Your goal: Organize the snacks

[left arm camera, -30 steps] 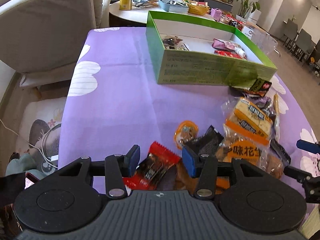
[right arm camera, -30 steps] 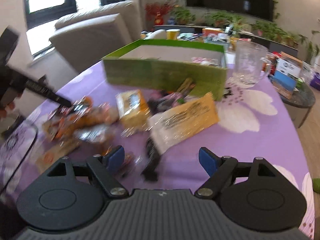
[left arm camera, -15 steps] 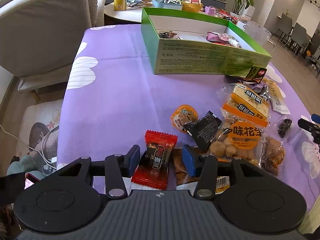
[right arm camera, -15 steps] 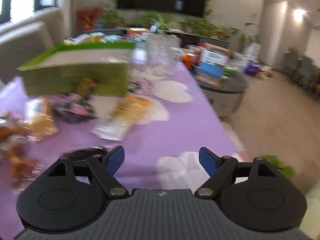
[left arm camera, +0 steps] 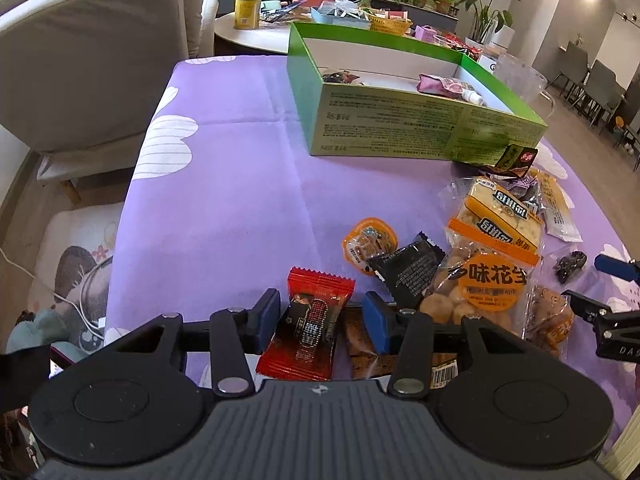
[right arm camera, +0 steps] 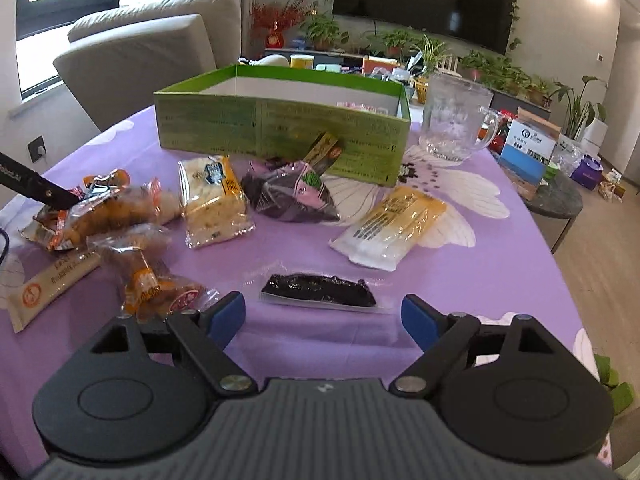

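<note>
My left gripper [left arm camera: 322, 316] hangs low over the purple tablecloth. Its jaws are closing around a red candy packet [left arm camera: 312, 324] that lies flat between them, and the blue pads stand just clear of its sides. My right gripper [right arm camera: 323, 316] is open and holds nothing. A clear packet of dark dried fruit [right arm camera: 318, 290] lies just beyond its fingertips. The open green box [left arm camera: 400, 128] at the back holds a few snacks. Loose snacks lie in front of it, among them a peanut bag [left arm camera: 488, 276] and a yellow cracker pack [right arm camera: 214, 196].
A glass mug [right arm camera: 454, 120] stands right of the green box [right arm camera: 280, 128]. A long yellow packet [right arm camera: 392, 220] and a purple packet [right arm camera: 288, 196] lie mid-table. A brown packet [left arm camera: 360, 344] lies under my left jaws. A grey armchair [left arm camera: 92, 52] stands behind the table at the left.
My right gripper swung off to the right, then back to the snack pile, and now sits low before the dark fruit packet. The left gripper has barely moved, and the red packet lies straighter between its jaws.
</note>
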`<state>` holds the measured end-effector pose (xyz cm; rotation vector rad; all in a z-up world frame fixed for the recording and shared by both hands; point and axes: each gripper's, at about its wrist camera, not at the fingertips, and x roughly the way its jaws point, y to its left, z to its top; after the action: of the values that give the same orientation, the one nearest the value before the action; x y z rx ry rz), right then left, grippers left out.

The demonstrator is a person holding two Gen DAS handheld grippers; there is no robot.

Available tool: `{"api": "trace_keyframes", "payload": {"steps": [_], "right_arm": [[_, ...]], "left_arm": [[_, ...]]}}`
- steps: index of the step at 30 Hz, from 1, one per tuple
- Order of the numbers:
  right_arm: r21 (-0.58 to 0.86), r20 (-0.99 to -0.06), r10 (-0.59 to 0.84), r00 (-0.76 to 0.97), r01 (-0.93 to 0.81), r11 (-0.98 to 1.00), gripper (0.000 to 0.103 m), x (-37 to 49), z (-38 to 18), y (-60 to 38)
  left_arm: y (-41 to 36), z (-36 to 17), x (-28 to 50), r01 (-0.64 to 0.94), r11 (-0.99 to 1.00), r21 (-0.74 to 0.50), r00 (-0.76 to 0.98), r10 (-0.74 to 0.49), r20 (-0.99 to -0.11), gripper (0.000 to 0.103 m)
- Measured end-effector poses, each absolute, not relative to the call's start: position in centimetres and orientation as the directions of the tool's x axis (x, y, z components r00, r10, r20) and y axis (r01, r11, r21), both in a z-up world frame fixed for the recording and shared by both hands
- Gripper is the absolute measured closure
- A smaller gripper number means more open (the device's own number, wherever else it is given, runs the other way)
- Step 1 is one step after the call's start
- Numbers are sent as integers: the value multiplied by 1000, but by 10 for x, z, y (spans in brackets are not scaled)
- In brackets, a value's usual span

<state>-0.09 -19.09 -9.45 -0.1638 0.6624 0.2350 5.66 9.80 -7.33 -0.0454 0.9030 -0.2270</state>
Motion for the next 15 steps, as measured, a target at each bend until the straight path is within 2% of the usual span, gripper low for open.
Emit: {"api": "trace_keyframes", "payload": {"steps": [6,15], "right_arm": [[-15,-644,167,746,-230,973,55,10,-97,-190],[-6,-632,132,764,-175,985,55,18,-100,-177]], "left_arm": [[93,-74,58,182,978,-104,605,-195,-772,61],[85,-76,55,196,979,-53,625,-166,-763,60]]}}
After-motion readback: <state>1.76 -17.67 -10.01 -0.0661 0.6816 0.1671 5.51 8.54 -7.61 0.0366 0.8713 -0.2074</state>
